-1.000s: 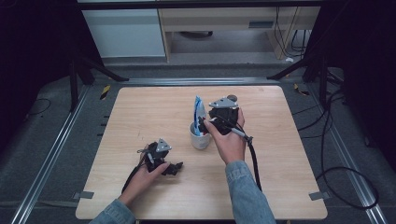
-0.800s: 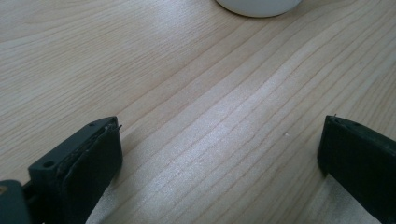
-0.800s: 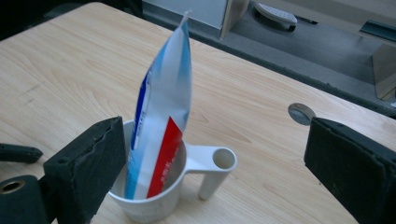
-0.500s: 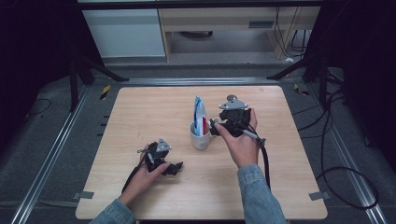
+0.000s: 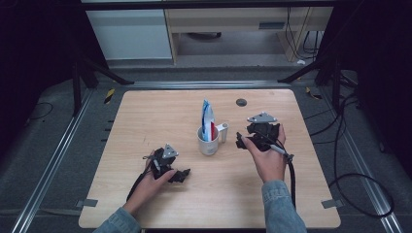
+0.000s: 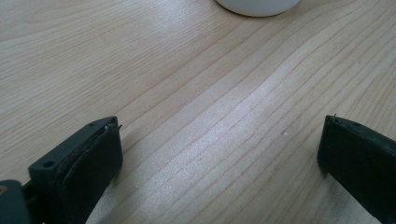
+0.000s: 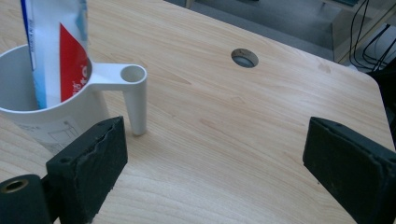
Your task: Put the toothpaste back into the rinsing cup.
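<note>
One white cup (image 5: 209,141) stands mid-worktop (image 5: 145,116), holding an upright toothpaste tube (image 7: 56,51); its red, white and blue print is unreadable. My right hand-held gripper (image 5: 241,141) sits just beside the cup handle (image 7: 133,95), jaws wide. My left hand-held gripper (image 5: 182,174) rests wide, empty.

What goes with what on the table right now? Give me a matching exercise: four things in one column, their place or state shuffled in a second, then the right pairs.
Things:
1. toothpaste tube
2. white cup
3. left gripper
4. right gripper

Places or states:
A. open, held just right of the cup's handle
B. upright inside the cup
C. open, low over bare wood at the near left
D. standing mid-table, handle toward the right gripper

Pairs: 1-B, 2-D, 3-C, 4-A
</note>
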